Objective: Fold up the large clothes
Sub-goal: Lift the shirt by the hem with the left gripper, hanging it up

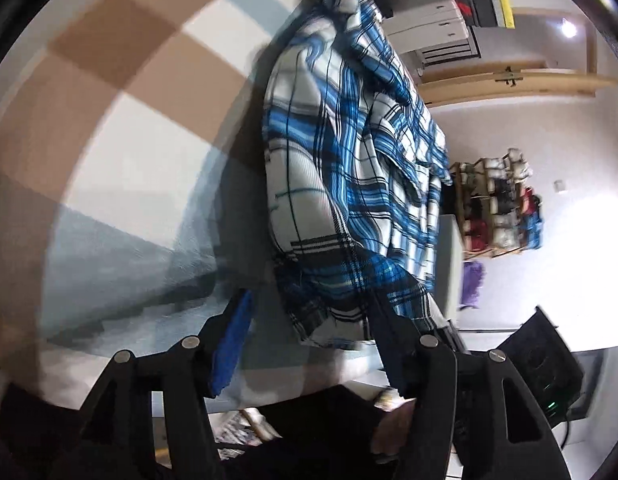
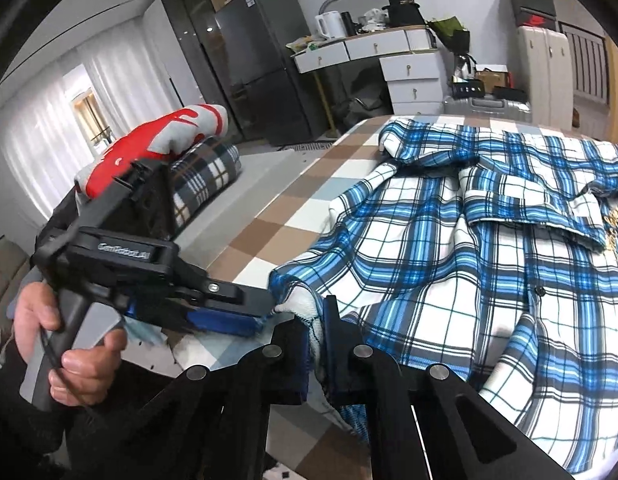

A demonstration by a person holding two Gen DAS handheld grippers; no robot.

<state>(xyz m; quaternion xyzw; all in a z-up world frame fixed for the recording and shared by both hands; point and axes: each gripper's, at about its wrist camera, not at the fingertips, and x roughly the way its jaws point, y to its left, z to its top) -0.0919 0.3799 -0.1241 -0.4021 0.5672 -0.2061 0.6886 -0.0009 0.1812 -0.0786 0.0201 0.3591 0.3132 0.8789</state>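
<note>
Our right claw (image 2: pixel 316 330) is clenched on the soft plaid shirt (image 2: pixel 469 248) hem at six o'clock; our left claw (image 1: pixel 309 332) stands released. We judge it light and floppy, best taken at the corners.

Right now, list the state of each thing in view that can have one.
Plaid shirt: spread rumpled on the checked bedcover, not yet folded, collar flipped open.
Right gripper: shut on the shirt's near edge.
Left gripper: open, at the shirt's edge, pads not pressing on it.
Red and grey garment: folded, lying on a plaid cushion.
Desk drawers: closed.
</note>
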